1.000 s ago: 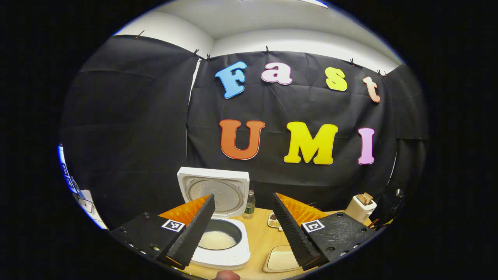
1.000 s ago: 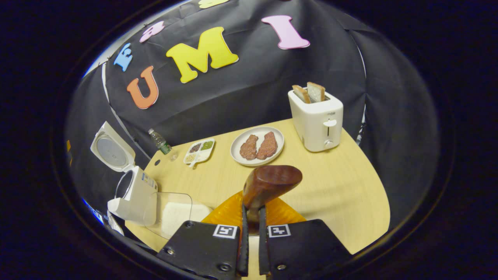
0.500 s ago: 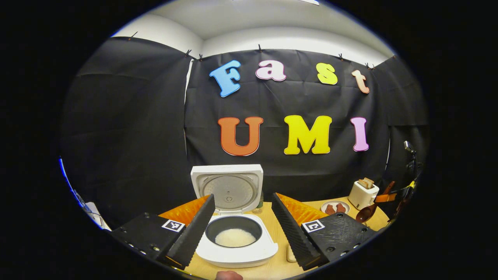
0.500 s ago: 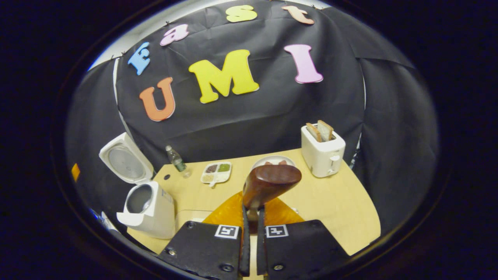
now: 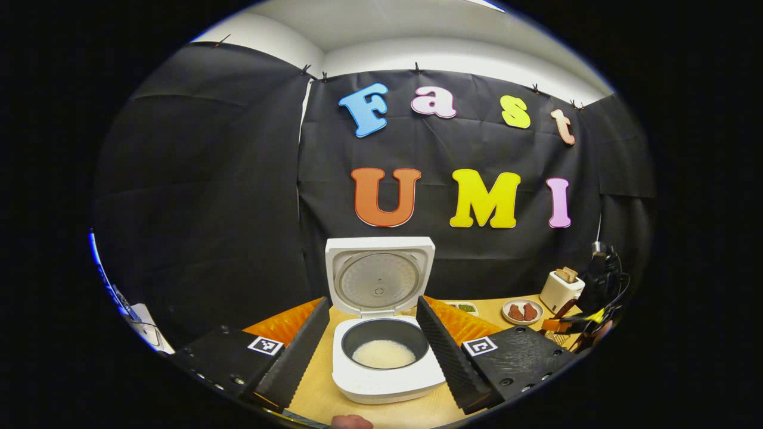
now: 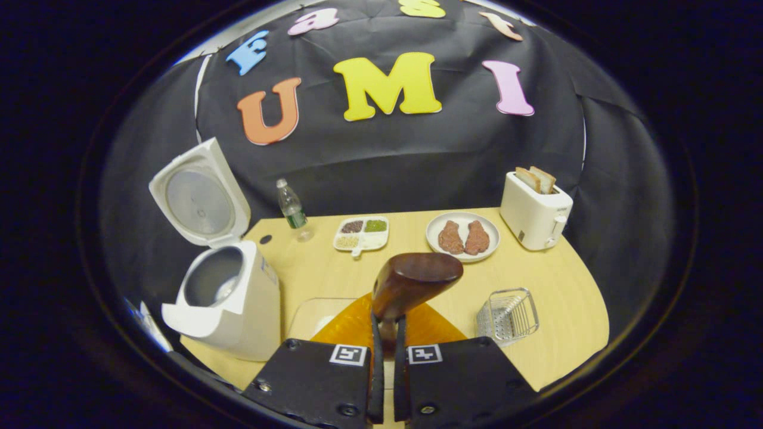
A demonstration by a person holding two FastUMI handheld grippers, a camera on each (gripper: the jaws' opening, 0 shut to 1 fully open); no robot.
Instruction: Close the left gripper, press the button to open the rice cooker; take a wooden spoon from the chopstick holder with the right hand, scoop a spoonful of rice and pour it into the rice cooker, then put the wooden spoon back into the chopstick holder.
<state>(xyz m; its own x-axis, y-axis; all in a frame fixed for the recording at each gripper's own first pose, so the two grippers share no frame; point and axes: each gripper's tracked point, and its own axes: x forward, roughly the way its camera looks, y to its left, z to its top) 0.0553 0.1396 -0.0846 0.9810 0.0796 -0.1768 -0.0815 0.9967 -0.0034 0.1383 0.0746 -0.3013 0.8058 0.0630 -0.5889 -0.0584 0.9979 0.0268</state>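
The white rice cooker (image 5: 387, 381) stands open with its lid (image 5: 380, 277) upright and white rice (image 5: 383, 354) in the dark pot. My left gripper (image 5: 372, 302) is open, its fingers framing the cooker from in front and well short of it. My right gripper (image 6: 387, 326) is shut on the handle of the wooden spoon (image 6: 417, 279), whose dark bowl rises just ahead of the fingers. In the right gripper view the rice cooker (image 6: 229, 310) is at the left. The wire chopstick holder (image 6: 508, 314) sits on the table to the right of the spoon. I cannot tell whether the spoon carries rice.
A clear container of rice (image 6: 316, 313) lies beside the cooker. Farther back are a water bottle (image 6: 292, 208), a divided dish of grains (image 6: 360, 232), a plate with two pieces of meat (image 6: 463, 236) and a toaster with bread (image 6: 534, 208). The table edge (image 6: 587, 333) curves at right.
The left gripper view has swung so the open cooker now sits between its fingers. The right gripper, still holding the spoon, has turned and the chopstick holder has come into its view.
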